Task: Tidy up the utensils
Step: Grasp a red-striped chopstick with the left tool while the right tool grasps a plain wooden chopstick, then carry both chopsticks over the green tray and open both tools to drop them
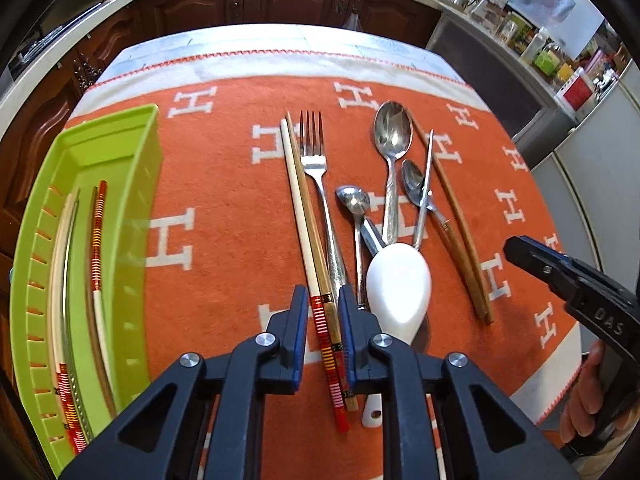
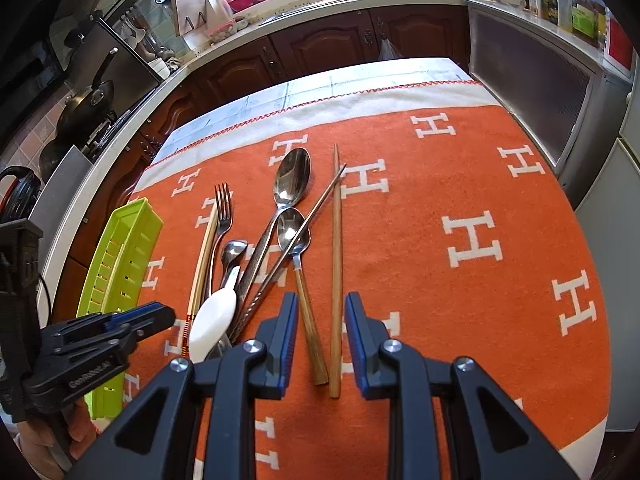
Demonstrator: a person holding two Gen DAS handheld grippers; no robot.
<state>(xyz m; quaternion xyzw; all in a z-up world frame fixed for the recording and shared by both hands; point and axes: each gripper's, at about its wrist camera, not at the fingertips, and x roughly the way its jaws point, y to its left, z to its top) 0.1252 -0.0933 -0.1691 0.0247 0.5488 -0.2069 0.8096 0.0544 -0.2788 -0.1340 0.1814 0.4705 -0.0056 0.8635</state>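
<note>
Left gripper [image 1: 323,312], lower centre of its view: jaws stand narrow around a pair of chopsticks [image 1: 308,224] with red-striped ends, small gaps showing, not clamped. Right gripper [image 2: 321,320], lower centre of its view: jaws parted, released, with a wooden chopstick [image 2: 336,264] and a wooden-handled spoon [image 2: 298,256] lying between them, untouched. Fork [image 1: 320,176], big spoon [image 1: 392,136] and white spoon [image 1: 398,280] lie mid-frame on the orange cloth [image 1: 224,184]. Green tray [image 1: 132,208] at left edge already holds chopsticks.
</note>
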